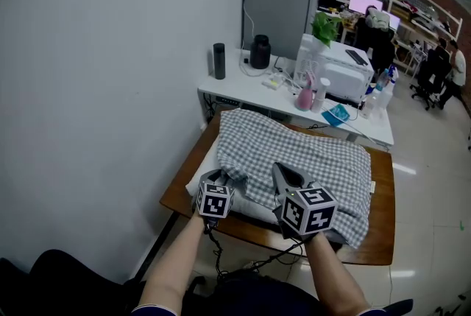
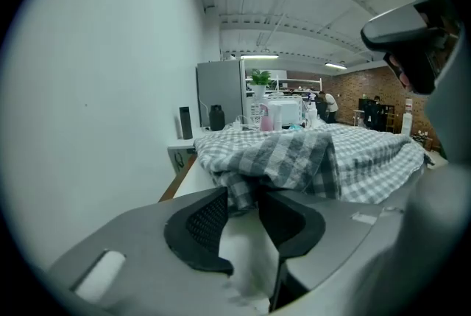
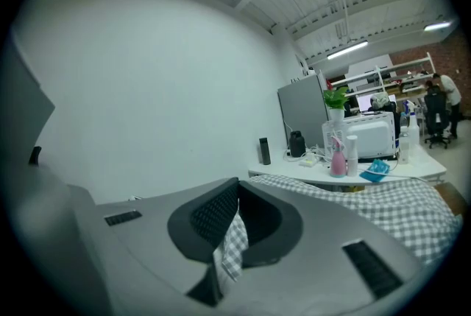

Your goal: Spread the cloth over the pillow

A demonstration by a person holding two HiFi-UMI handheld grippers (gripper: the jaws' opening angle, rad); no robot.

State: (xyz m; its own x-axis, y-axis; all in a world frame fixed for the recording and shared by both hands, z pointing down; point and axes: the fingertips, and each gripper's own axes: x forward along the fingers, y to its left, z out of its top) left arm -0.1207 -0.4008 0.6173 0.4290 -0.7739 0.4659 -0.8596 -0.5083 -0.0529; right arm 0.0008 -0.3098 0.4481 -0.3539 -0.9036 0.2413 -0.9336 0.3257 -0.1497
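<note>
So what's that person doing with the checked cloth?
A person is spreading a grey checked cloth over a white pillow on a wooden table, with a gripper in each hand. The right gripper is clamped shut on the cloth's near edge. The left gripper has its jaws apart, with a bunched fold of cloth at the tips. The cloth covers most of the pillow, but it is rumpled at the near left corner, where some pillow shows.

Left claw (image 2: 244,198) gapes; right claw (image 3: 234,213) pinches shut.
</note>
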